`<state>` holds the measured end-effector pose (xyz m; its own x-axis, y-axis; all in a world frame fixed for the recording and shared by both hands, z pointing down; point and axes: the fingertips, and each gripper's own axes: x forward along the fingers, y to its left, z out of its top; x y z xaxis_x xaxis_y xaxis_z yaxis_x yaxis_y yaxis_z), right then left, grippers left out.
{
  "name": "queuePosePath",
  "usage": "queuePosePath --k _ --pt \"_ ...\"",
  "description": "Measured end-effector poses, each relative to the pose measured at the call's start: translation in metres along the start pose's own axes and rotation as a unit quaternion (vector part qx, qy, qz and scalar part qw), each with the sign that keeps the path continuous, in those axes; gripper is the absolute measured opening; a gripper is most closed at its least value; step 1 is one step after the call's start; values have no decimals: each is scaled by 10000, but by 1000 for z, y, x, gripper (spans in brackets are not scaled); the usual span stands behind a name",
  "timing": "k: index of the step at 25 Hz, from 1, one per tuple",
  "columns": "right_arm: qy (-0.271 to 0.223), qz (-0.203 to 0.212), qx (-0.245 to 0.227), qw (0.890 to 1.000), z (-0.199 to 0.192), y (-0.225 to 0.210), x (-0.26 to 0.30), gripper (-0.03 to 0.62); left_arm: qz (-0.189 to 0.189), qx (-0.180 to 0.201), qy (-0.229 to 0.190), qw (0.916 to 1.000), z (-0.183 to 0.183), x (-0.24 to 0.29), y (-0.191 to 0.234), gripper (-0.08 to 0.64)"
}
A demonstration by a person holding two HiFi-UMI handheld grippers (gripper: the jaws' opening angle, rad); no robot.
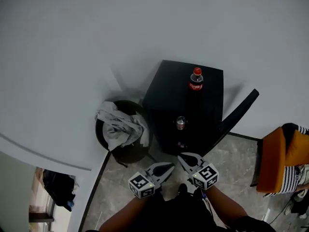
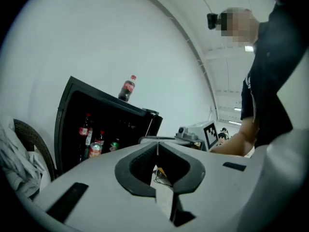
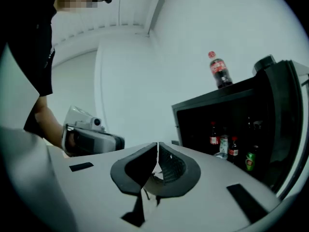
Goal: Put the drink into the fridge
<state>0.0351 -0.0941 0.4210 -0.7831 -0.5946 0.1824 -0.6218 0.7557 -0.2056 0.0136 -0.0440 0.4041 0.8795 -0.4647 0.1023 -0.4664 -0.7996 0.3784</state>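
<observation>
A cola bottle [image 1: 195,81] with a red cap stands upright on top of the black mini fridge [image 1: 169,88]; it also shows in the left gripper view [image 2: 127,89] and the right gripper view [image 3: 220,72]. The fridge door [image 1: 237,114] hangs open to the right. Inside are small bottles [image 3: 214,135] and cans [image 2: 95,149]; one silver can top [image 1: 180,123] shows from above. My left gripper [image 1: 170,166] and right gripper [image 1: 181,157] hover side by side in front of the fridge, low and short of it. Both are shut with nothing between the jaws [image 2: 157,142] [image 3: 158,144].
A dark round bin [image 1: 120,151] holding a crumpled grey cloth [image 1: 118,127] stands just left of the fridge. An orange and striped thing [image 1: 285,158] sits at the right edge. White walls [image 1: 96,42] close in behind the fridge; the floor [image 1: 231,178] is grey stone tile.
</observation>
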Motion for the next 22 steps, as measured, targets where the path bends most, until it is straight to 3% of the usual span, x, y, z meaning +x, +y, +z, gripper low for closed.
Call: queuePosePath --k 4,7,10,15,19,22 --pt "-80 762 -201 9969 13 43 -34 29 -132 -32 210 9997 -20 -13 -35 20" --pt "9 997 -433 9941 14 78 -58 29 -259 -144 160 9994 -26 -24 -50 20" --pt "66 765 -568 9954 14 99 -79 30 -545 -77 117 9984 -22 -31 -67 20" --pt "-192 1 -213 9996 15 130 -110 31 -873 222 60 9959 -23 -67 -96 20" --pt "-135 -48 -23 9999 2 180 -132 31 -949 326 115 9949 -44 -112 -120 20" --pt "140 -53 -98 9998 -20 217 -141 31 -914 144 100 9957 -66 -150 -132 20"
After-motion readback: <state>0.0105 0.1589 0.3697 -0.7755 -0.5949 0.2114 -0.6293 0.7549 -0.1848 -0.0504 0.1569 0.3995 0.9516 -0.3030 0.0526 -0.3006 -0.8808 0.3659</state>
